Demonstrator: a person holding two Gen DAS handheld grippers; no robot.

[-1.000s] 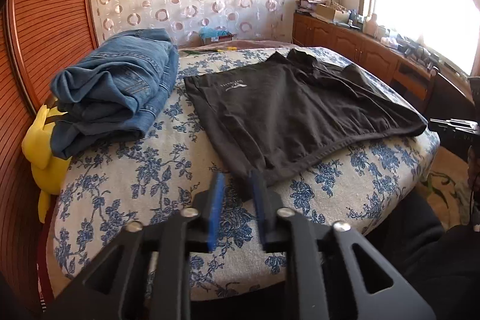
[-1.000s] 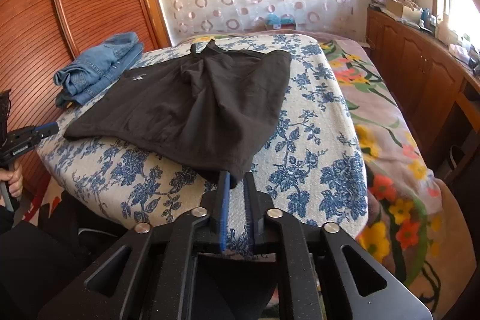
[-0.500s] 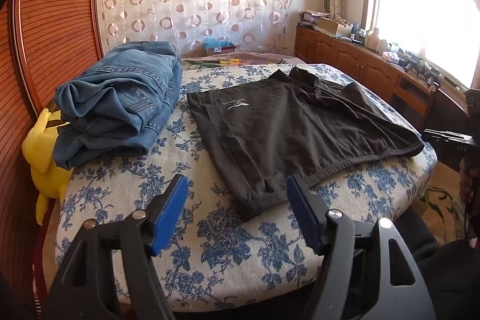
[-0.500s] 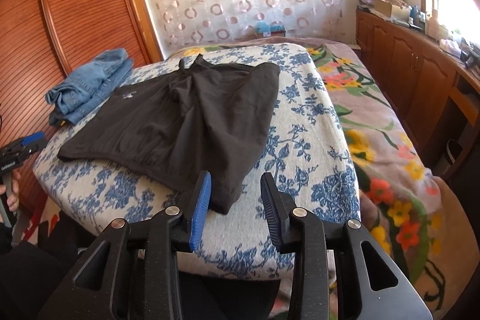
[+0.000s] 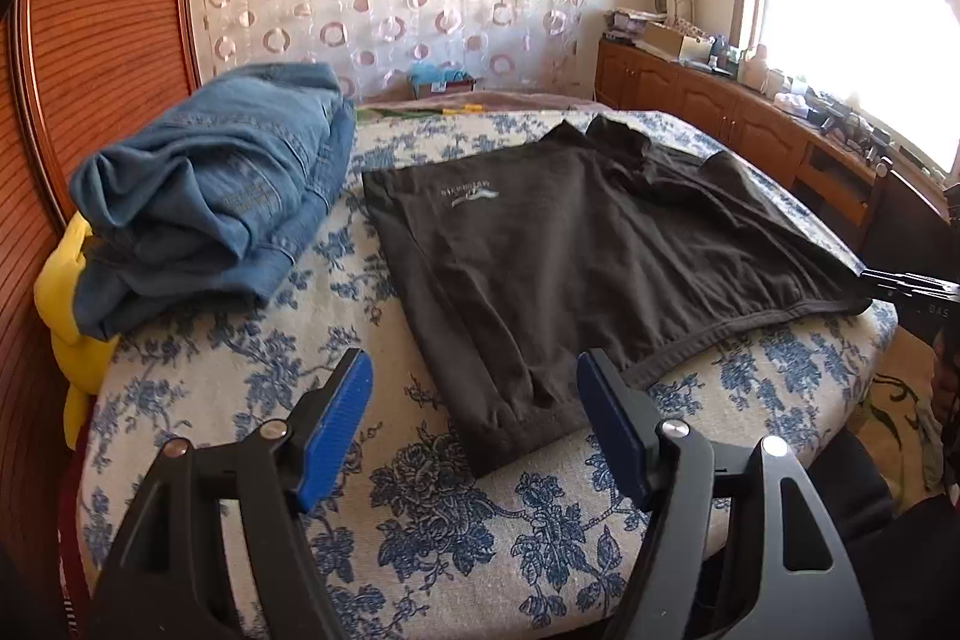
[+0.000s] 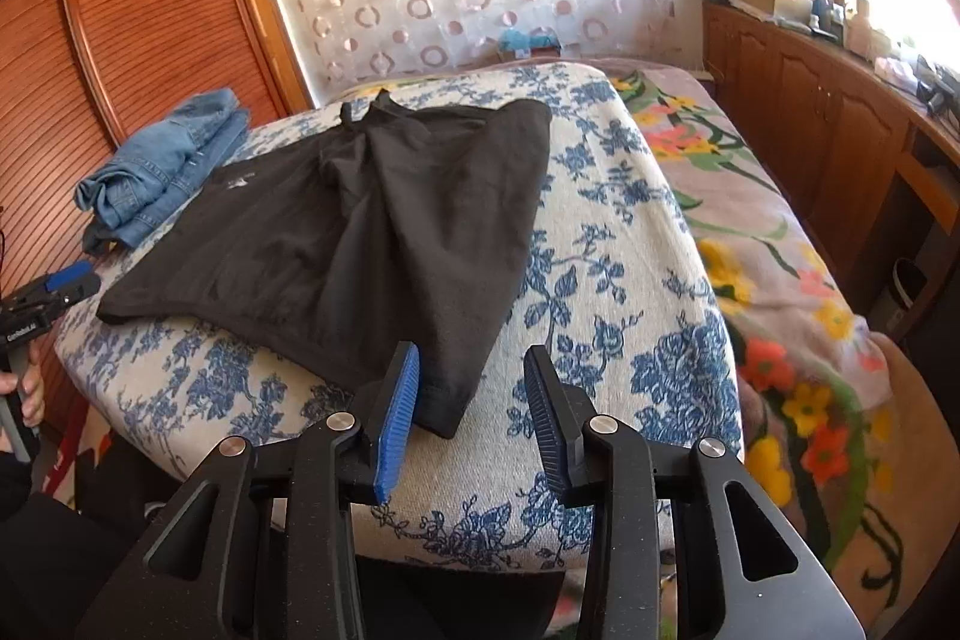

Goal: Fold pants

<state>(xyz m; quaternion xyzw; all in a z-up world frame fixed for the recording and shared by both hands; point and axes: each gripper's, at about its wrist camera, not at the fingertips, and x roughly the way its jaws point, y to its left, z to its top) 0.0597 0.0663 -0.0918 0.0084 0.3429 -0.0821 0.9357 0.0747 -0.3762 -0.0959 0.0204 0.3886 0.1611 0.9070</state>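
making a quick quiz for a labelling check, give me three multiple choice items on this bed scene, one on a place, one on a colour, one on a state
1. Where do the folded jeans lie relative to the black pants in the left wrist view?
A. left of them
B. on top of them
C. right of them

2. What colour is the print on the bedcover?
A. red
B. blue
C. green

3. How is the left gripper?
A. shut on the pants
C. open, gripping nothing
B. shut on the jeans

Answers: 1 A, a strip of cover separates them; 2 B, blue flowers; 3 C, its pads stand apart.
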